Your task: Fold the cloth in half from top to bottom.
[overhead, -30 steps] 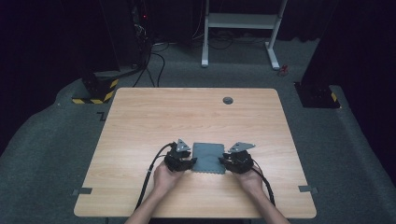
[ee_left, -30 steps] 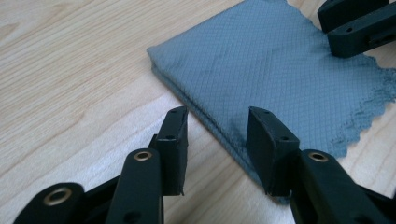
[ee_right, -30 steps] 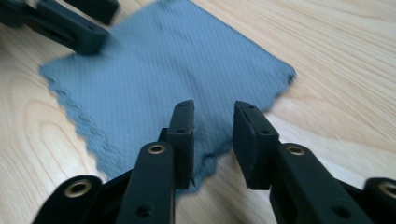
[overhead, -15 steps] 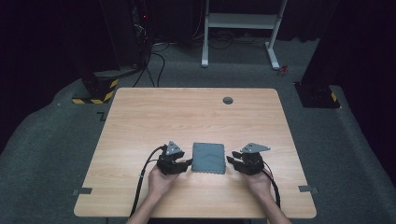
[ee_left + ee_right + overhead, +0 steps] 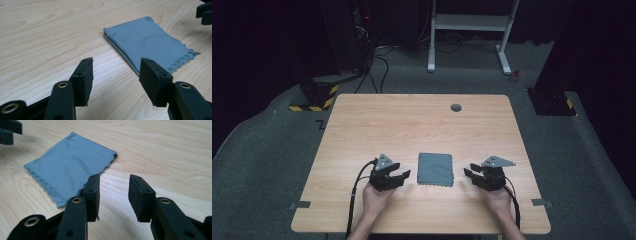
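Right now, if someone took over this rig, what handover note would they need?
Left gripper: open, nothing between the jaws, which have just been opening; left of the cloth.
Right gripper: open, nothing held, jaws just opening; right of the cloth.
Grey cloth: folded into a flat rectangle, near edge of the table, touching neither gripper.
Done: the cloth looks folded and released.
Left: probably nothing, perhaps one more fold.

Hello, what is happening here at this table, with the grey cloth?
A person holds a tool in each hand over a wooden table. A folded grey cloth lies flat between them. The left tool and the right tool sit on either side of it, apart from it, jaws just opened with nothing between them.
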A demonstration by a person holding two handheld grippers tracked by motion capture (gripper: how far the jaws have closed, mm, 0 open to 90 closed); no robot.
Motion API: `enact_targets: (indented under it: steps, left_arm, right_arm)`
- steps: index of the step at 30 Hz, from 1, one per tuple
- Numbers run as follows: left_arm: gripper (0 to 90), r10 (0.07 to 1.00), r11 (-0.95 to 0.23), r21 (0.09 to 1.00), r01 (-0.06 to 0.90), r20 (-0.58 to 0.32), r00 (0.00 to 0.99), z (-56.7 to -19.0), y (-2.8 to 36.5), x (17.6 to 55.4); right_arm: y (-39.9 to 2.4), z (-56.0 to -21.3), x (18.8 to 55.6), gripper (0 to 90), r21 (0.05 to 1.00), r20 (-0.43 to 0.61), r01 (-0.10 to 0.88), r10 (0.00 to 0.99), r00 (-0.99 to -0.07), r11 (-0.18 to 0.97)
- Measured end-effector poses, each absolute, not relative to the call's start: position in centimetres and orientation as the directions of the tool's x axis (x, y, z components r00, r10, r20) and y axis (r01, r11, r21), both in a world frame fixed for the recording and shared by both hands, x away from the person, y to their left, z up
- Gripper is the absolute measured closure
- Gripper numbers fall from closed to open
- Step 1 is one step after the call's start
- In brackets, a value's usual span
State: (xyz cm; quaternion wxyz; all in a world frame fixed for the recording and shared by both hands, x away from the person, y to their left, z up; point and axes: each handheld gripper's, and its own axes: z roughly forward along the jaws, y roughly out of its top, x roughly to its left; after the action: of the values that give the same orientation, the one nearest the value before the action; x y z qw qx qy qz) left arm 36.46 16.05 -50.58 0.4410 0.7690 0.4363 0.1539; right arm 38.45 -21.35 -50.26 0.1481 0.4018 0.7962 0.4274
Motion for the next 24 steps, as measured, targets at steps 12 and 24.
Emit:
enact_targets:
  steps: [12,24]
  left_arm:
    - [44.2,0.824,-0.201,0.821,0.535,-0.153,0.545,-50.9,17.6,35.6]
    - [43.7,0.849,-0.191,0.822,0.537,-0.137,0.511,-51.1,19.1,35.1]
  right_arm:
    - [-23.0,-50.6,38.0,60.9,0.803,0.126,0.530,0.790,-0.600,0.273]
    - [-24.6,-50.7,37.3,61.0,0.808,0.131,0.536,0.812,-0.569,0.246]
